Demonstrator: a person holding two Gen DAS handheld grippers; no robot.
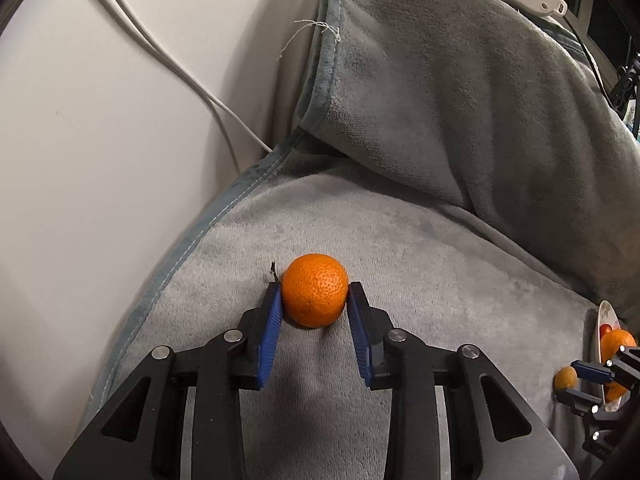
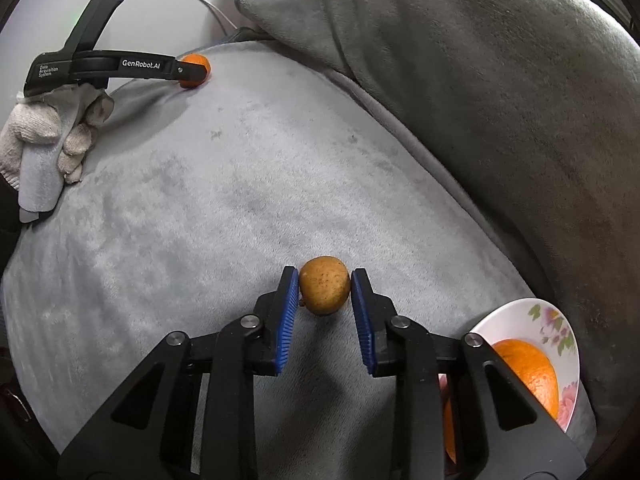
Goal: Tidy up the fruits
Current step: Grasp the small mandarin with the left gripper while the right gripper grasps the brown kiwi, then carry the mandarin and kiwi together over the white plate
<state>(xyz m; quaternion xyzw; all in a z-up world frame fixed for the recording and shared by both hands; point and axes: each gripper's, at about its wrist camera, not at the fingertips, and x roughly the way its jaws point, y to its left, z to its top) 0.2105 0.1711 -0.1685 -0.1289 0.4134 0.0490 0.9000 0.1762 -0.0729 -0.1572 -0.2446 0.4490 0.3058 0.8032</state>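
Observation:
My left gripper (image 1: pixel 315 294) is shut on a bright orange tangerine (image 1: pixel 315 290) that rests on the grey plush blanket (image 1: pixel 440 264). It also shows in the right wrist view (image 2: pixel 194 70) at the far left of the blanket. My right gripper (image 2: pixel 325 286) is shut on a small brownish-yellow speckled fruit (image 2: pixel 325 290), low on the blanket. A white floral plate (image 2: pixel 560 320) holding a large orange (image 2: pixel 532 372) sits just right of the right gripper. The plate (image 1: pixel 604 312) and the right gripper (image 1: pixel 572 384) show at the left wrist view's right edge.
A grey cushion (image 1: pixel 460 100) draped in the same blanket rises behind the seat. A white wall (image 1: pixel 100 140) with white cables (image 1: pixel 160 48) lies to the left. A white-gloved hand (image 2: pixel 52 136) holds the left gripper's handle.

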